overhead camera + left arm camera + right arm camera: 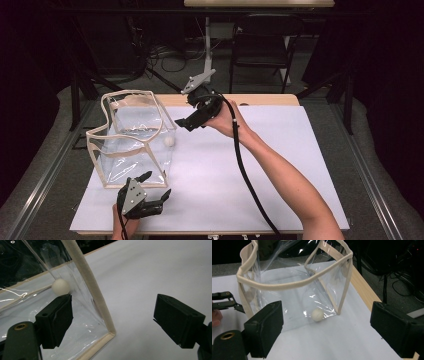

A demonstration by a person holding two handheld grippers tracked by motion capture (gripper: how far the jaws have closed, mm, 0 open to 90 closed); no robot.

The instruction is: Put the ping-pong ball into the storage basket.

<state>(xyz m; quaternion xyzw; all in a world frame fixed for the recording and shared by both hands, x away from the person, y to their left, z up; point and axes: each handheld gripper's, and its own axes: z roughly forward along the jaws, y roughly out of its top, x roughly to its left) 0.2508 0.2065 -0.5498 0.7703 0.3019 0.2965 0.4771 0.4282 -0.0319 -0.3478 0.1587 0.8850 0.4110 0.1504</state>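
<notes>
Container: clear plastic bag [132, 137] with cream fabric trim, standing upright on the white sheet [240, 170] that covers the counter [270, 99]; mouth open at the top, rim wavy and sagging.
Container place: at about 9 o'clock on the sheet in the high view, near its left edge.
Contents: one small white ball [170, 141], resting on the bag floor in the bottom corner at about 3 o'clock of the bag in the high view.
Contents, cross-check: ball [317, 314] seen through the clear wall in the right gripper view, just beside a trimmed upright edge; ball [60, 286] also seen behind the wall in the left gripper view.
Left claw [156, 185]: at about 6 o'clock of the bag, jaws wide apart, holding nothing; the bag's near bottom corner sits between the jaws, pads not pressing on it.
Right claw [186, 121]: at about 2 o'clock of the bag, held above the sheet, pointing towards the bag; jaws spread wide, nothing between them.
</notes>
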